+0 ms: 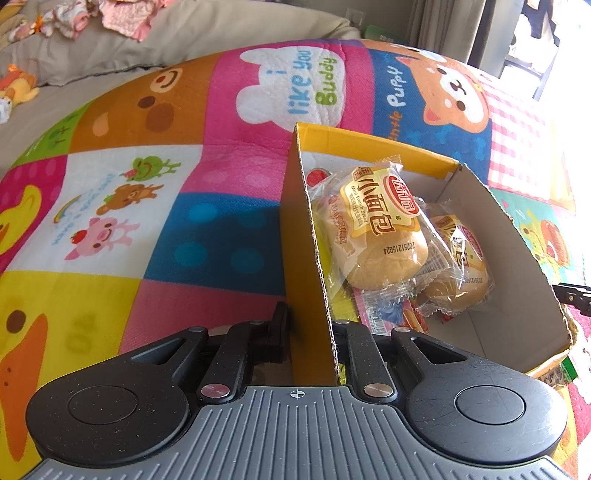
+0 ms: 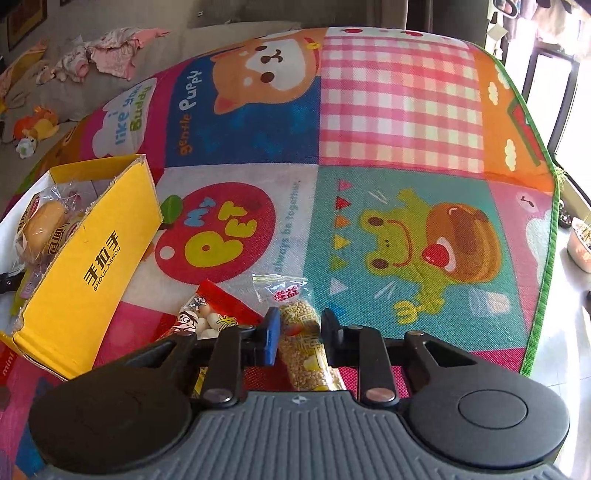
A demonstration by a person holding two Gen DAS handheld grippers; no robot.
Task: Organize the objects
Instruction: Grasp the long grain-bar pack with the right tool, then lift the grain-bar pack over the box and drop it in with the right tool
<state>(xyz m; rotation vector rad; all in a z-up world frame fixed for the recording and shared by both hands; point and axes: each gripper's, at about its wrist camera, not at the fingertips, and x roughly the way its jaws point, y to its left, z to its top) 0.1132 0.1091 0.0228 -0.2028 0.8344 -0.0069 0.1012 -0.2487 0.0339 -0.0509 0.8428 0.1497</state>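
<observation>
A yellow cardboard box [image 1: 303, 236] lies on the cartoon play mat [image 1: 147, 184]. It holds wrapped bread buns [image 1: 380, 229] and other snack packs. My left gripper [image 1: 314, 332] straddles the box's near left wall, one finger outside and one inside; the jaws look closed on the wall. In the right wrist view the box [image 2: 92, 266] sits at the left. My right gripper [image 2: 301, 332] has its jaws around a clear pack of yellow grain snack [image 2: 303, 332] lying on the mat, with small gaps on both sides. A red snack pack [image 2: 210, 317] lies just left of it.
A grey sofa with clothes [image 1: 92, 22] and soft toys [image 1: 18, 88] lies beyond the mat. The mat's green edge [image 2: 543, 277] runs along the right, with bare floor and a small tub [image 2: 580, 247] past it.
</observation>
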